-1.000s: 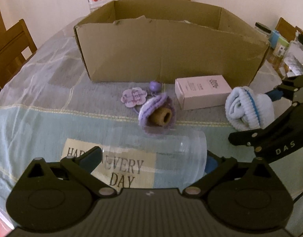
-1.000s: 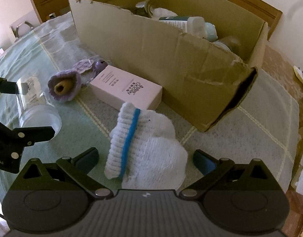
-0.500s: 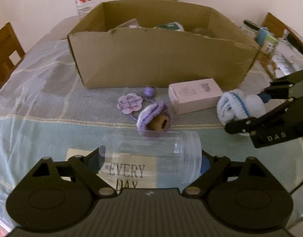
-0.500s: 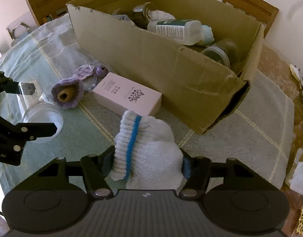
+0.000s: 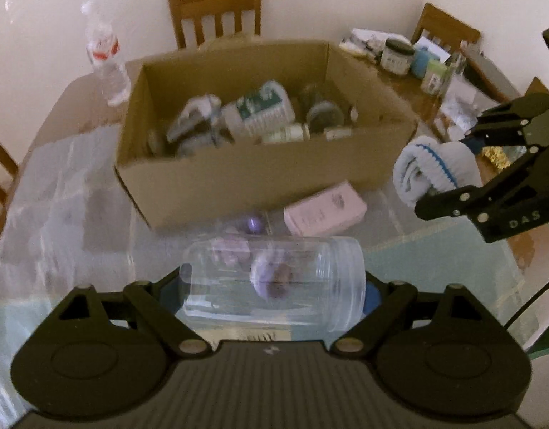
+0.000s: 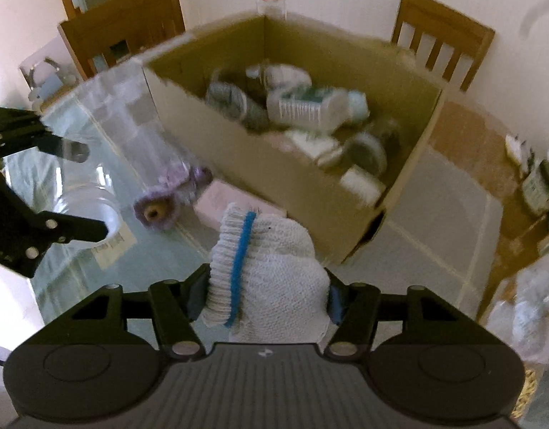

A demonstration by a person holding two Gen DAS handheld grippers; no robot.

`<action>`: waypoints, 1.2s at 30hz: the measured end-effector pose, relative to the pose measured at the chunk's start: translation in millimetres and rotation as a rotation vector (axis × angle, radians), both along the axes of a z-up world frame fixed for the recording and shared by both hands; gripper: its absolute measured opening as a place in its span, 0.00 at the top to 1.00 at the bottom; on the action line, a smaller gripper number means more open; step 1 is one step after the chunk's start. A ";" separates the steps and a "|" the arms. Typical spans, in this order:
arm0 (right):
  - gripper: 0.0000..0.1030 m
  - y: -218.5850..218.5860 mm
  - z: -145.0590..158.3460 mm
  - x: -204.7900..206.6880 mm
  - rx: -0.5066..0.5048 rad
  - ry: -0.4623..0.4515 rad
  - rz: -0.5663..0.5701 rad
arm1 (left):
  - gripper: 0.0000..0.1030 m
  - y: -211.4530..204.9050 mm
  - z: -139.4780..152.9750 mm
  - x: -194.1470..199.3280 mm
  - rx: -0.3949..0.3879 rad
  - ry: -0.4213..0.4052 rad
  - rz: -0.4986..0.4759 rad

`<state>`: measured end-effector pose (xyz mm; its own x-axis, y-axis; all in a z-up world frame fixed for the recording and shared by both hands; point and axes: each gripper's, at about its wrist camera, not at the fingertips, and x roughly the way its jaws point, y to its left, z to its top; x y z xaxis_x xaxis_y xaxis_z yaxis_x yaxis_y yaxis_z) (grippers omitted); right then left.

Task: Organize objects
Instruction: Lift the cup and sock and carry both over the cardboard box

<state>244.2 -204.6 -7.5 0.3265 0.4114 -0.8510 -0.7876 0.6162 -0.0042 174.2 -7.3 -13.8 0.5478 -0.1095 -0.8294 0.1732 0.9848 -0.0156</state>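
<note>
My left gripper (image 5: 270,291) is shut on a clear plastic jar (image 5: 274,282), held sideways above the table; the jar also shows in the right wrist view (image 6: 92,211). My right gripper (image 6: 265,295) is shut on a rolled white sock with a blue stripe (image 6: 263,271), lifted off the table; the sock also shows at the right of the left wrist view (image 5: 431,169). An open cardboard box (image 5: 238,175) holding several bottles and jars stands ahead of both grippers. A pink box (image 5: 324,209) and a purple knitted piece (image 6: 156,211) lie on the table before it.
A water bottle (image 5: 106,60) stands behind the box at the left. Wooden chairs (image 5: 217,10) ring the table. Jars and clutter (image 5: 417,60) crowd the far right edge. A small purple ball (image 5: 254,223) lies by the pink box.
Both grippers have risen with their loads, so I now look down into the box. The right gripper shut on the sock and the left on the jar about a second ago.
</note>
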 end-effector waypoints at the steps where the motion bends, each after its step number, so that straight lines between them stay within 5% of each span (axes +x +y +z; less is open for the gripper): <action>1: 0.35 0.8 7.7 0.1 0.009 -0.012 0.000 | 0.12 1.6 5.4 4.2 0.002 -0.008 -0.006; 13: 0.35 15.6 61.0 37.8 0.106 -0.122 -0.071 | 0.12 10.2 55.1 77.3 0.014 -0.142 -0.068; 22: 0.34 17.9 59.9 66.6 0.116 -0.134 -0.151 | 0.04 7.1 44.4 110.8 -0.008 -0.133 -0.065; 36: 0.34 37.2 45.2 101.0 0.090 -0.117 -0.183 | 0.03 41.8 28.3 94.8 -0.022 -0.099 -0.016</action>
